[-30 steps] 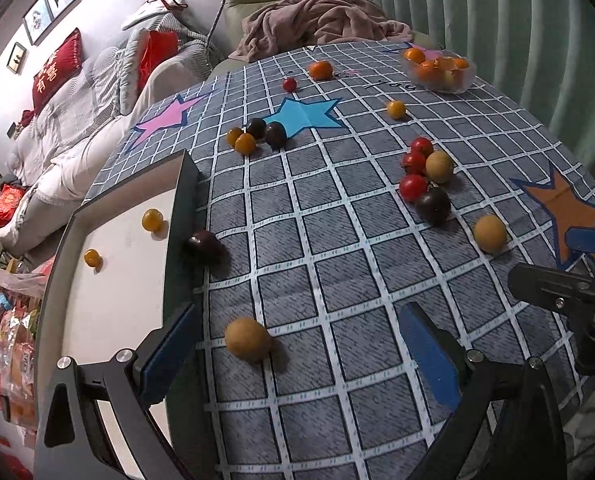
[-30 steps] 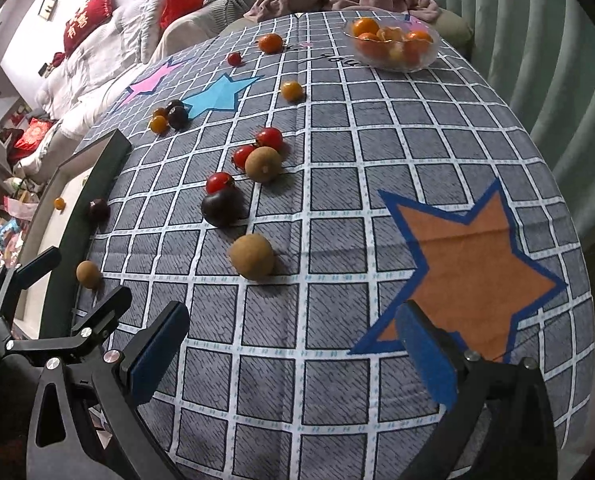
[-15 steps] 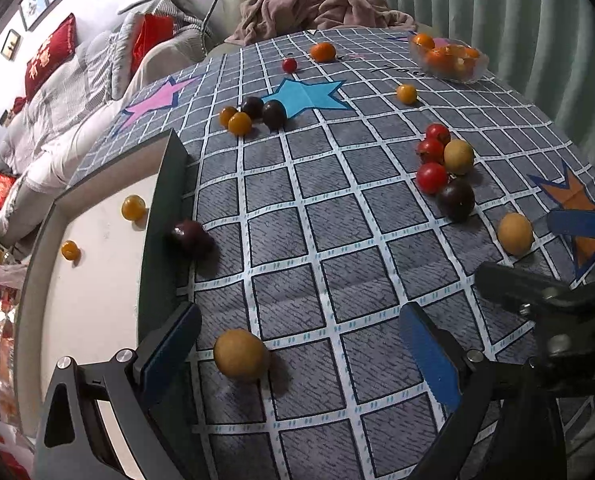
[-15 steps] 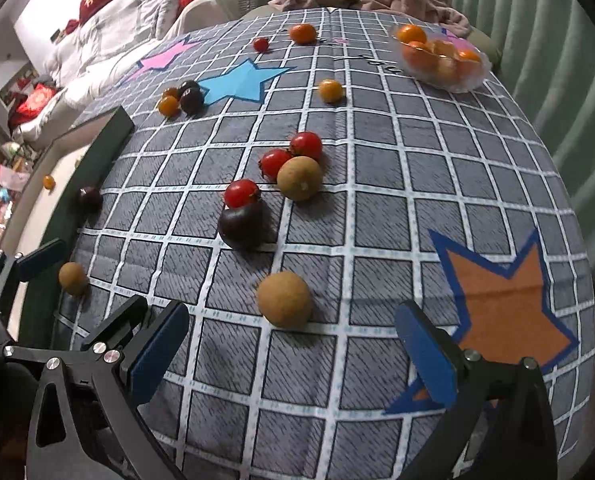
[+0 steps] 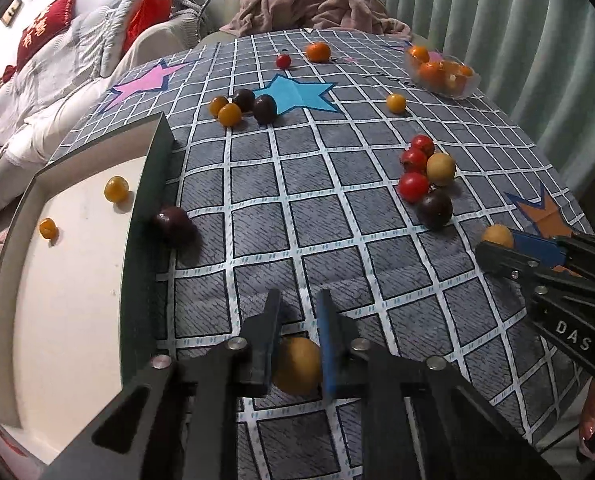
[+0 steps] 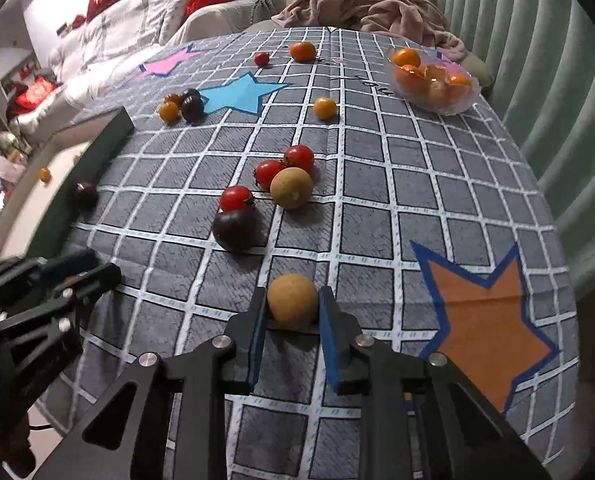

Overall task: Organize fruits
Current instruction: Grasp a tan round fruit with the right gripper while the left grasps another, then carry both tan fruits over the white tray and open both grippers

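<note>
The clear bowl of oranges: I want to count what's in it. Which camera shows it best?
The right wrist view: the clear bowl appears larger, its oranges distinct. In the left wrist view, the bowl is smaller and farther.

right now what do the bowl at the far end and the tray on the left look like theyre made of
bowl: clear glass or hard plastic, glossy; the oranges show through its wall. Which of the two, I cannot tell.
tray: rigid board or plastic, probably; dark green matte walls with straight edges, a smooth off-white floor with faint smudges.
</note>
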`<state>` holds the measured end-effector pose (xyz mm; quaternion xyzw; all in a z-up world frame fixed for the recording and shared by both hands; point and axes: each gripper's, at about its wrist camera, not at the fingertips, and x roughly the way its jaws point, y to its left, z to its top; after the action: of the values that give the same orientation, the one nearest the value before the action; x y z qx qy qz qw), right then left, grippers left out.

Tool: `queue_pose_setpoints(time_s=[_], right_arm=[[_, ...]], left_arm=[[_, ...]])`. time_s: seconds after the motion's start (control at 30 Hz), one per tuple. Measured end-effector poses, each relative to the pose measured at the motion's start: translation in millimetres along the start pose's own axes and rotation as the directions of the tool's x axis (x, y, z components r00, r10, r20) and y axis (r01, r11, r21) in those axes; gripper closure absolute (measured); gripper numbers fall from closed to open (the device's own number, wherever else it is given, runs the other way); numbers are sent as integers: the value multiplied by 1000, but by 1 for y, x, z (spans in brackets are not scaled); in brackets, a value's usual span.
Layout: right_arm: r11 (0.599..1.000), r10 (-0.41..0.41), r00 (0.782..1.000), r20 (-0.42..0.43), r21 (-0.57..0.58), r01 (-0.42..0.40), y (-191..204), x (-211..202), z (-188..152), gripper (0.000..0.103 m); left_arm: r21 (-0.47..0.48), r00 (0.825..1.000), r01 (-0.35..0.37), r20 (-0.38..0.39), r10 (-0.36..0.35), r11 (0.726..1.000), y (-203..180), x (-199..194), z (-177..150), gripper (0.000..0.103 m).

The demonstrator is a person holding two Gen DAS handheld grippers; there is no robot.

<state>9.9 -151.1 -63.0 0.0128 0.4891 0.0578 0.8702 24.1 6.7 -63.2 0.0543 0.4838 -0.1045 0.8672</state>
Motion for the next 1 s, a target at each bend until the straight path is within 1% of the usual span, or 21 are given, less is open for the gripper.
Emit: queue_pose_setpoints(time_s=[0.07,0.17,0.23,0.4,0.5,0.63,0.93,1.0], right_arm=[[998,51,999,9,27,-51,-5,-4,-1,76],[993,106,994,32,50,-108,-9,-12,-3,76],[990,128,991,50,52,-130,-11,-18,-4,76],[989,130,990,61,59,-133,-16,-27,-5,76],[988,133,989,64,73,-137,-19,-30,-5,76],[986,136,988,66,83,-142,-21,-31,-5,76],[981,169,984,60,88,-173,-17,-27,-8,76],[980,173,983,62,93,-178,-18,-27,-8,76]], left_arm=[[-19,1000,23,-3,-23,1000,5,-2,-1,86],[-35,999,40,5,-40,999,10,-8,-1,96],[-43,998,55,14,-54,998,13,-14,0,96],[-34,998,54,25,-53,998,16,-20,2,96],[-50,997,69,32,-67,996,19,-23,1,96],[-46,997,67,49,-65,997,24,-29,-2,96],[-16,999,32,39,-31,999,26,-21,-9,96],[-4,999,44,30,-44,999,24,-23,-11,96]])
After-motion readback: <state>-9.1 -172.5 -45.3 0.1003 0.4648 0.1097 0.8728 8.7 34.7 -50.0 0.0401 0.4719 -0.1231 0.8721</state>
